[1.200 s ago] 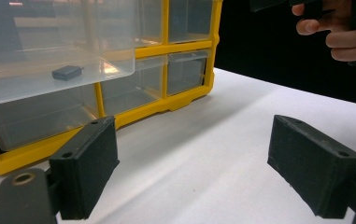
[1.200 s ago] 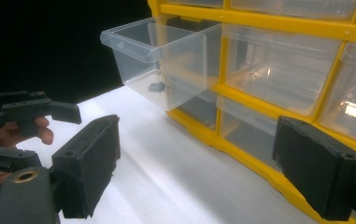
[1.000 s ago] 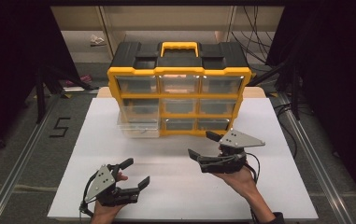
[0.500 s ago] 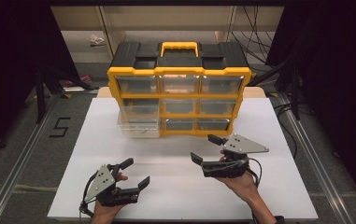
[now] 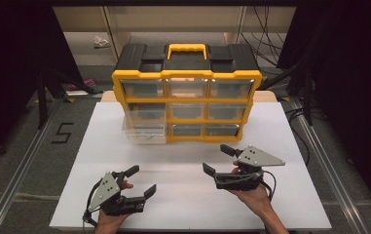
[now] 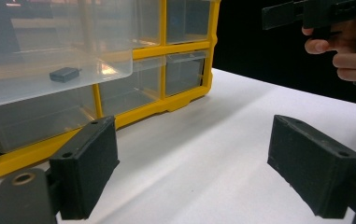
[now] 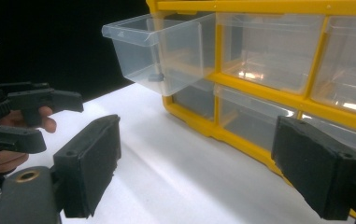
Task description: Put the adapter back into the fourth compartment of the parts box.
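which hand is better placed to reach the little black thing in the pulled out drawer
Probably left. The open drawer sits at the organizer's lower left, ahead of the left hand-held gripper, whose jaws are open. The black item shows in its view. The right hand-held gripper sits farther across.

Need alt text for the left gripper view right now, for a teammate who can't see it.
A clear drawer stands pulled out of a yellow organizer, a small dark object inside. The left gripper hovers open above the white table.
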